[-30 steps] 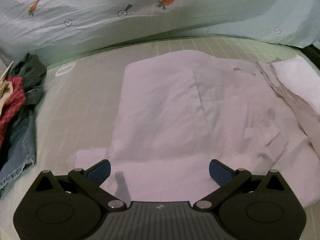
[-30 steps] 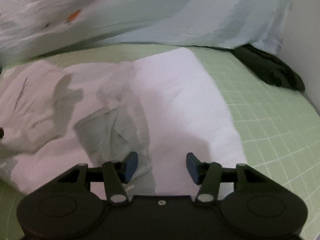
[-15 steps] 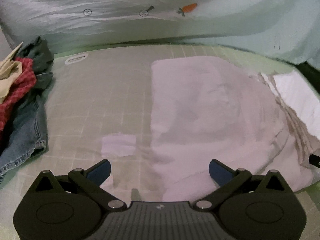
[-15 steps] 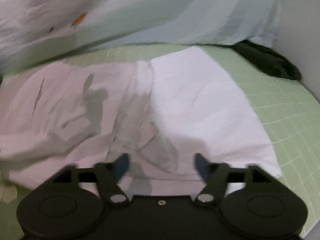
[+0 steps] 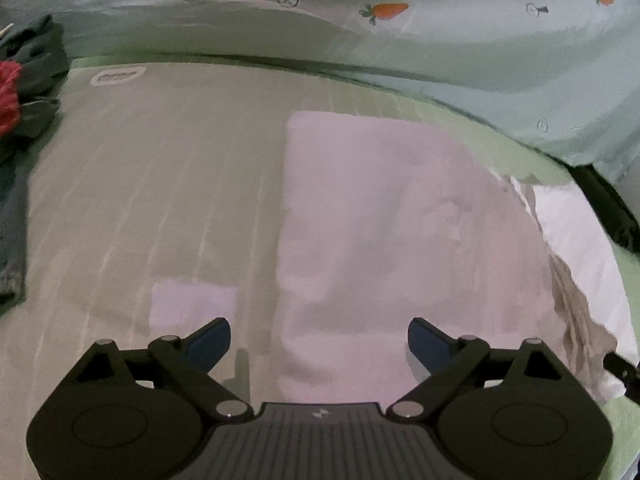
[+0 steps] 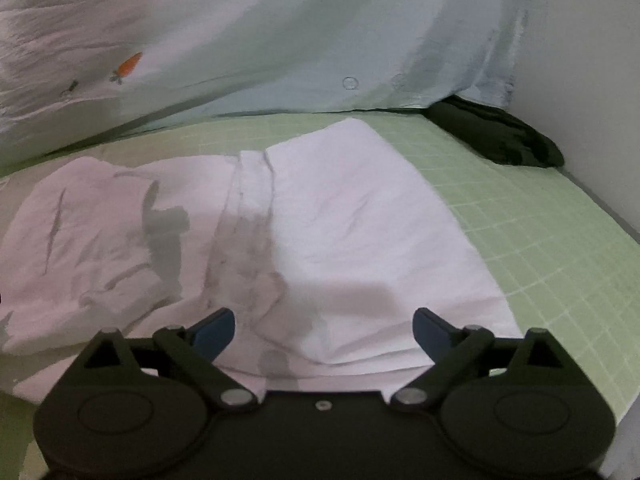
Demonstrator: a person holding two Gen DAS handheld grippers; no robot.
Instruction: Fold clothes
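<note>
A white garment [image 5: 384,216] lies spread on the green grid mat, partly folded, with a crumpled seam along its right side. In the right wrist view the same white garment [image 6: 340,220] shows a smooth folded panel on the right and wrinkled cloth on the left. My left gripper [image 5: 319,340] is open and empty, just above the garment's near left edge. My right gripper [image 6: 324,330] is open and empty, over the garment's near edge at the seam.
A pile of clothes [image 5: 24,92], red, dark and denim, lies at the far left. A dark garment [image 6: 496,136] lies at the back right by the wall. A pale carrot-print sheet [image 5: 360,28] hangs behind. A small white patch [image 5: 192,304] sits on the mat.
The right gripper has opened wide and let go of the grey-shadowed fold it held. The left gripper has shifted left, so the garment now sits further right in its view.
</note>
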